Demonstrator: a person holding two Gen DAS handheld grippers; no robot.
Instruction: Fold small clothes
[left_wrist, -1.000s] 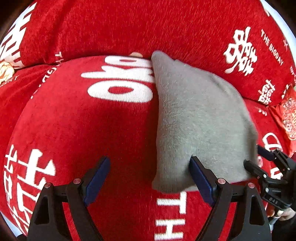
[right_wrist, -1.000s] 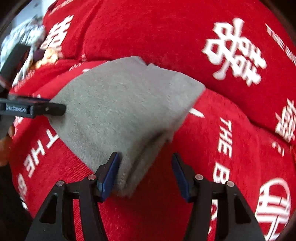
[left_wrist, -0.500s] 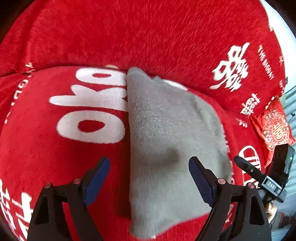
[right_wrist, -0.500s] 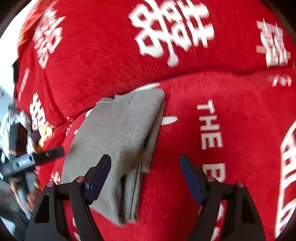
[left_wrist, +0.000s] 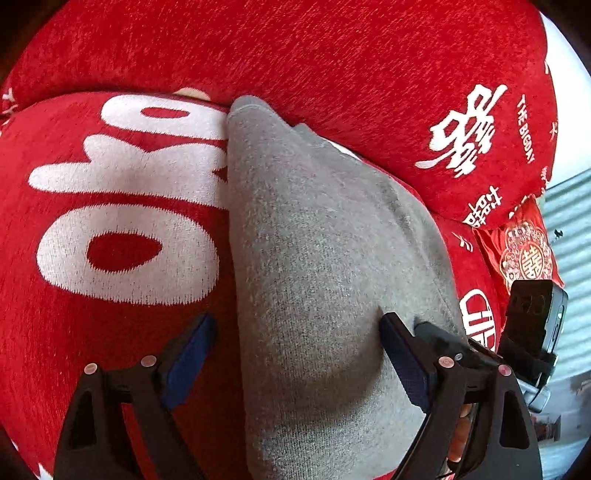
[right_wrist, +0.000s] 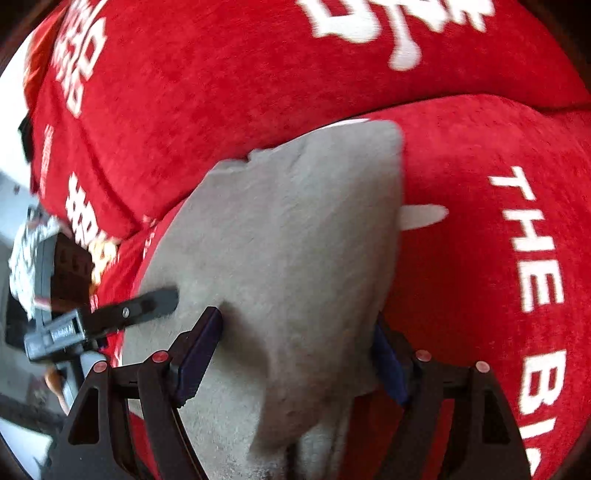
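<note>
A folded grey cloth (left_wrist: 325, 280) lies on the red cover (left_wrist: 122, 332) against the backrest (left_wrist: 295, 48), with the left gripper (left_wrist: 295, 354) spread wide over its near end and the right gripper (right_wrist: 295, 347) likewise spread, straddling its other side, neither pinching it.

Your left hand-held gripper (left_wrist: 295, 363) has black triangular-framed fingers, dark blue pads (left_wrist: 186, 363) and copper-red screws; your right hand-held gripper (right_wrist: 291, 354) matches it.
</note>
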